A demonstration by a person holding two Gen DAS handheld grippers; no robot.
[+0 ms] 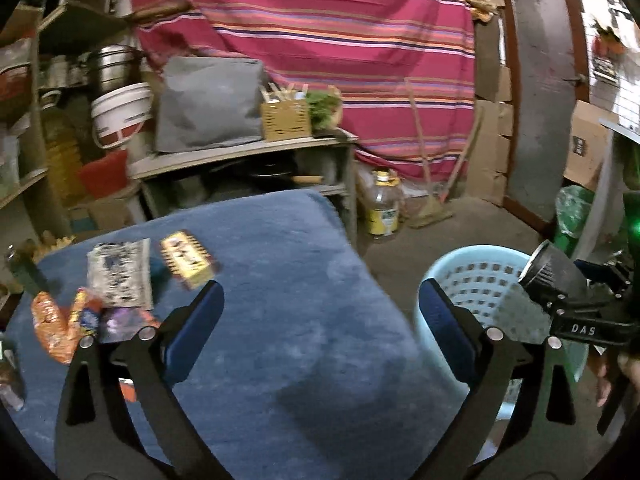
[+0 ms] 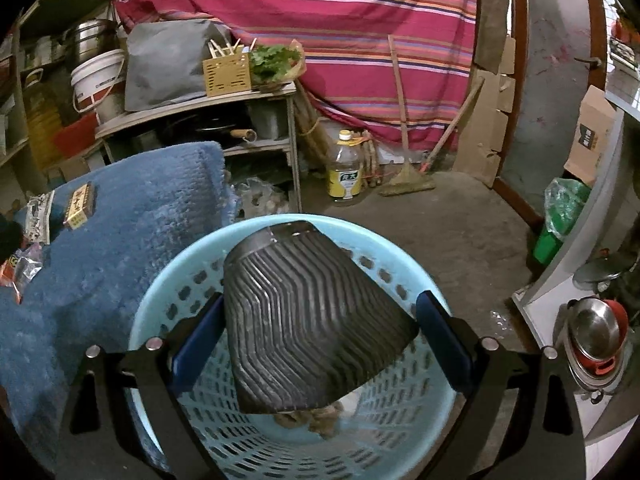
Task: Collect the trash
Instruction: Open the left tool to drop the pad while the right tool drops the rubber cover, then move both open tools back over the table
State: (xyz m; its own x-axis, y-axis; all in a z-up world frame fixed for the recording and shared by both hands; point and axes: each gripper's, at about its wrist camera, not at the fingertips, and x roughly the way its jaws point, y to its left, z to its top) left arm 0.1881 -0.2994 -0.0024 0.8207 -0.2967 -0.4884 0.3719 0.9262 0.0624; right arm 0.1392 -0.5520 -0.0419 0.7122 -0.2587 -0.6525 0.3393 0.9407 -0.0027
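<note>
Black and ribbed, a paper cup sits between the blue pads of the right gripper, tilted with its narrow base pointing away and its wide mouth toward the camera. Both pads press its sides, so the right gripper is clamped on the cup. It hangs directly above the pale blue perforated basket, inside the ring of the rim; some brownish scraps lie at the basket's bottom.

From the left wrist view, the same cup shows at the right edge, over the basket, which stands on the floor just beside the blue cloth-covered surface.

The left gripper hovers over that blue cloth with its fingers spread wide, holding and touching nothing. Remaining litter lies to its left on the cloth: a yellow carton, a black-and-white printed wrapper, an orange snack packet and a purple wrapper, the last just beside the left finger.
</note>
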